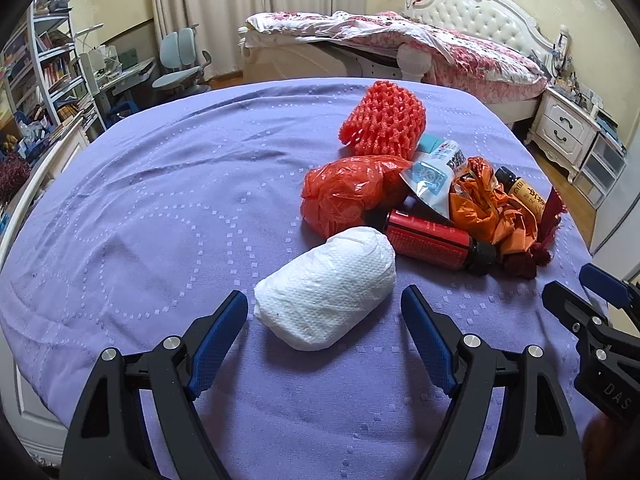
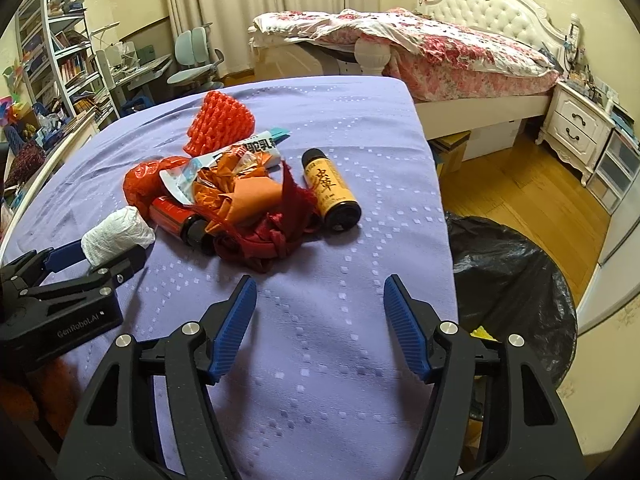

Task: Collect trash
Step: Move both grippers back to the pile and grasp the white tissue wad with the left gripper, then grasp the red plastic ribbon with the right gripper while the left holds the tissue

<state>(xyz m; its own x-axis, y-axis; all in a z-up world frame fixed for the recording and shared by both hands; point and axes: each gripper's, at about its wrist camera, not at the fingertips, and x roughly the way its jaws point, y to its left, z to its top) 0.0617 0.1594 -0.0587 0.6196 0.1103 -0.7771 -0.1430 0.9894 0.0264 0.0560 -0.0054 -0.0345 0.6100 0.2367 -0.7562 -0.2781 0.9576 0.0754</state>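
A white wad of tissue lies on the purple cloth, just ahead of and between the open fingers of my left gripper; it also shows in the right wrist view. Behind it is a pile of trash: a red foam net, a crumpled red plastic bag, a red bottle, an orange bag, a foil pouch, a dark red cloth and a yellow bottle. My right gripper is open and empty, short of the pile.
A bin lined with a black bag stands on the wooden floor to the right of the table's edge. A bed and a white nightstand lie beyond. Shelves and a desk chair are at the far left.
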